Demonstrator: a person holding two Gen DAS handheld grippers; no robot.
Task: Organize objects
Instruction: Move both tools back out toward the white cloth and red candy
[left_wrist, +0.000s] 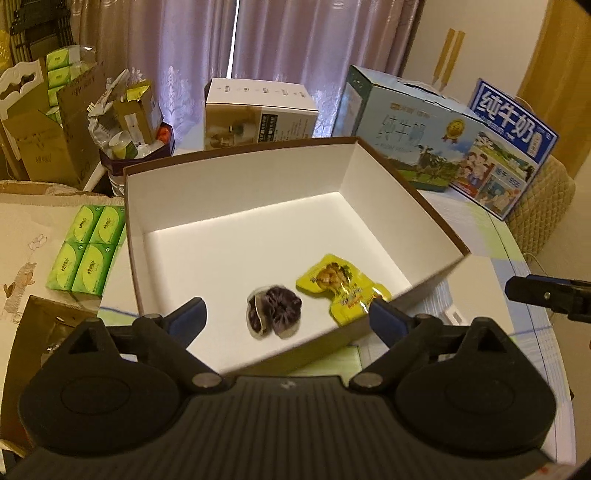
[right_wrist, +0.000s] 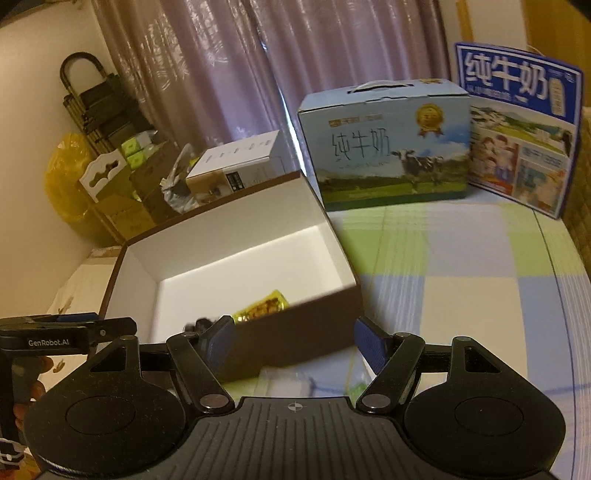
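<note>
Both grippers, left (left_wrist: 286, 310) and right (right_wrist: 293, 338), are spread wide holding nothing, snacks (left_wrist: 341, 288) already in the box (left_wrist: 236, 162) at 12 o'clock, so a careless finger could clip its near wall and shove it.

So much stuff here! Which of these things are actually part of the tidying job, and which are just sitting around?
Part of the job:
open box
yellow snack packet inside it
dark wrapped snack inside it
left gripper, fingers open
right gripper, fingers open

Just lying about:
milk cartons
green tissue packs
white carton
curtain
</note>
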